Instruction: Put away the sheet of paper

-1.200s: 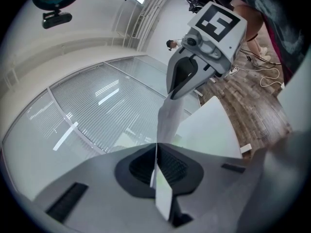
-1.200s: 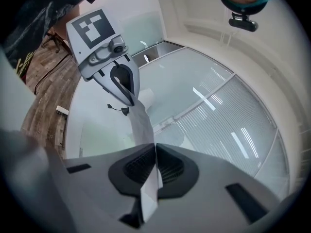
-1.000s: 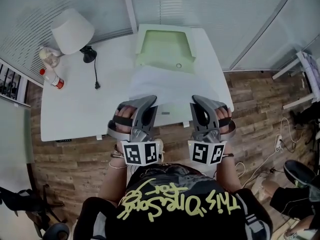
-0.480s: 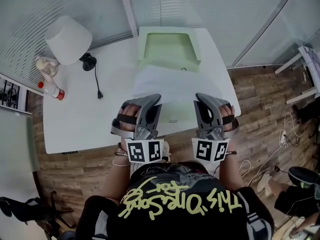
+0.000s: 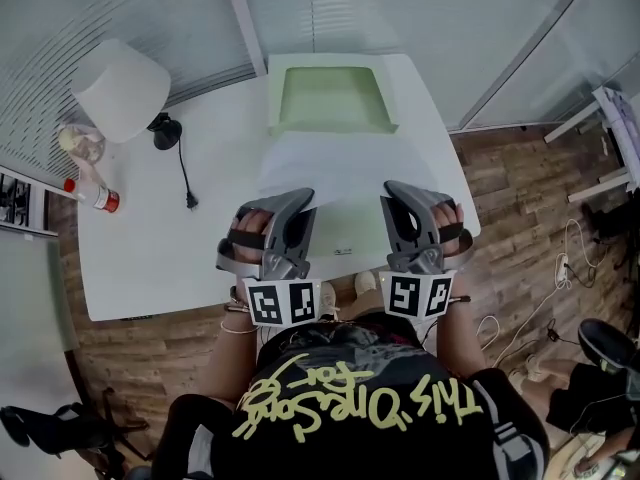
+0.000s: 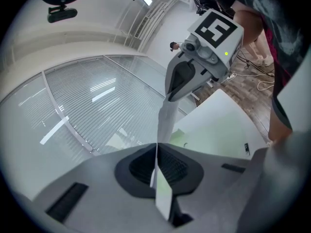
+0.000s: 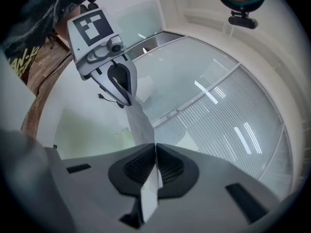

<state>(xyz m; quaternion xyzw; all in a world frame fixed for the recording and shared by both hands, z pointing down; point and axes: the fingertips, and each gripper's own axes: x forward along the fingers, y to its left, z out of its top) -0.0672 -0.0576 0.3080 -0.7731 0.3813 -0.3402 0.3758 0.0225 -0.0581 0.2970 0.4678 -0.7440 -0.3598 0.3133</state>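
Observation:
A white sheet of paper [image 5: 335,173] hangs stretched over the white table [image 5: 170,248], held by its two near corners. My left gripper [image 5: 303,200] is shut on the left corner and my right gripper [image 5: 393,192] on the right one. The far edge of the sheet reaches the near rim of the pale green tray [image 5: 330,98] at the back of the table. In the left gripper view the closed left gripper [image 6: 156,148] pinches the paper [image 6: 165,120] edge-on. The right gripper view shows the same with the right gripper [image 7: 155,148] and its paper [image 7: 141,123].
A white lamp [image 5: 120,88] with a black cord [image 5: 183,173] stands at the table's back left, beside a red-capped bottle [image 5: 88,195]. Glass walls with blinds run behind the table. Wooden floor with cables lies to the right.
Both grippers have carried the sheet farther over the table toward the green tray. Both stay closed on the corners.

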